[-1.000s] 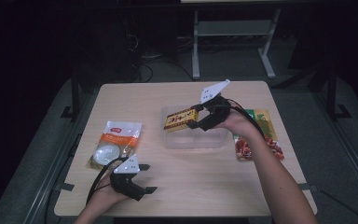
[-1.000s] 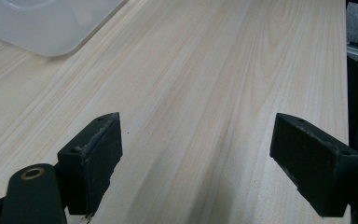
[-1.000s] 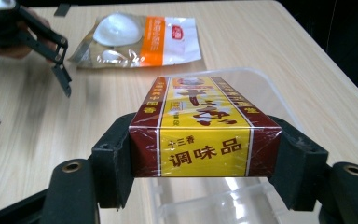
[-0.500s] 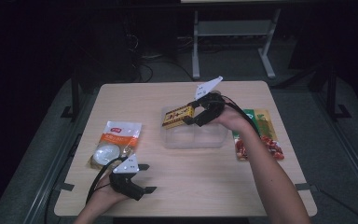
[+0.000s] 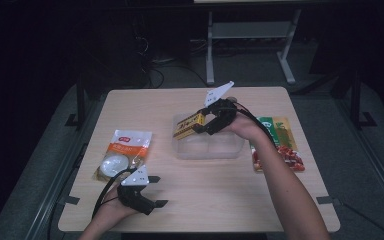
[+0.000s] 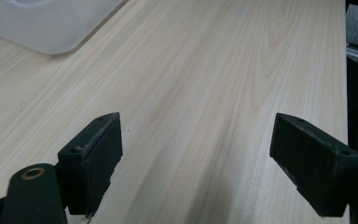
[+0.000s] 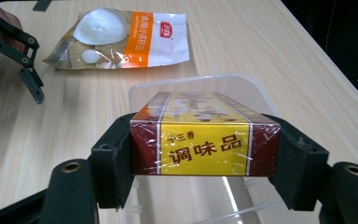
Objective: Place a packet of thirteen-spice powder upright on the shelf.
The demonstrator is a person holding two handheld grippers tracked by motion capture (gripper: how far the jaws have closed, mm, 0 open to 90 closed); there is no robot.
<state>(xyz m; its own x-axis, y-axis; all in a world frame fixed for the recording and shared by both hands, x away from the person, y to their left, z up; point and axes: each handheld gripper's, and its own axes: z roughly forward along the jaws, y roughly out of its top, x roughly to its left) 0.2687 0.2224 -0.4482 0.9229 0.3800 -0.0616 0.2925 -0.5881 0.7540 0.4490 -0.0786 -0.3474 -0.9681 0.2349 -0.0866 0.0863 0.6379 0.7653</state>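
The right gripper [image 7: 205,158] clamps a dark red and yellow seasoning box [image 7: 204,140], held above a clear plastic container [image 5: 208,145] mid-table. Lowering and release appear left to do. The left gripper [image 5: 156,191] rests open and empty near the front edge of the light wooden table [image 5: 230,200].

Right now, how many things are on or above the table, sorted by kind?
Boxes: 1, the seasoning box clamped in the right gripper.
Clear containers: 1, the plastic tub.
Snack packets: 2, the white-and-orange pouch and the green-and-red packet.
Total: 4.
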